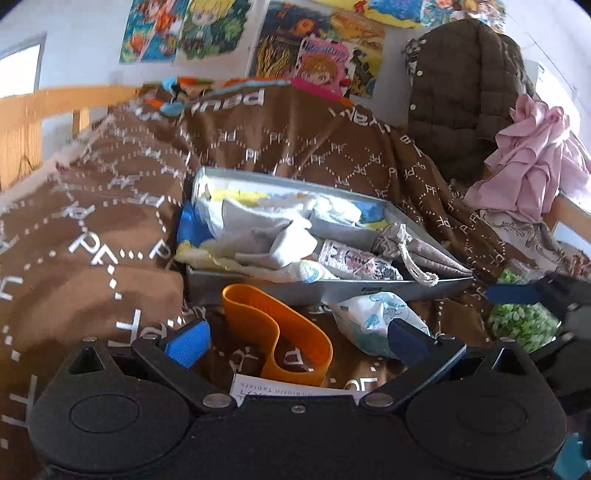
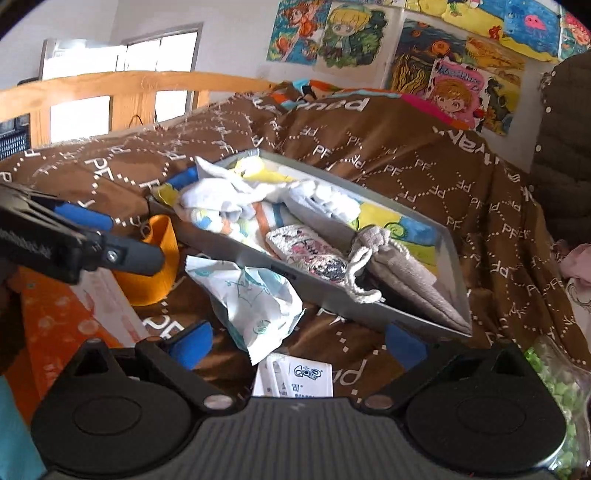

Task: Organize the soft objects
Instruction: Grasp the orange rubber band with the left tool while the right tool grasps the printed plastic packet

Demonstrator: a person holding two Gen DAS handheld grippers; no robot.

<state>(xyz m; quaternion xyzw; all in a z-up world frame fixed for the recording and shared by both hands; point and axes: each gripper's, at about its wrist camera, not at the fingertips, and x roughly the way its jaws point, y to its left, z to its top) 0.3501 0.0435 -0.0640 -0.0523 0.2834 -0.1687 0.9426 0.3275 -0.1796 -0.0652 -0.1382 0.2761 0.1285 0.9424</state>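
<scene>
Left wrist view: left gripper [image 1: 295, 345] spread wide, grasping nothing, low over brown blanket [image 1: 92, 221]. Orange band [image 1: 275, 332] between its fingers; white printed pouch [image 1: 373, 321] by right finger. Grey tray [image 1: 325, 286] just beyond, holding socks [image 1: 273, 240] and drawstring bag [image 1: 410, 251].

Right wrist view: right gripper [image 2: 297, 345] also spread wide, empty. Pouch [image 2: 258, 306] lies on blanket between fingers, touching tray's [image 2: 229, 247] near wall. Green bag [image 2: 557, 384] at right.

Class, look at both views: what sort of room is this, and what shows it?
Most likely a child's bedroom: a wooden bed rail, a brown blanket spread beneath the grey tray, and cartoon drawings on the wall.
</scene>
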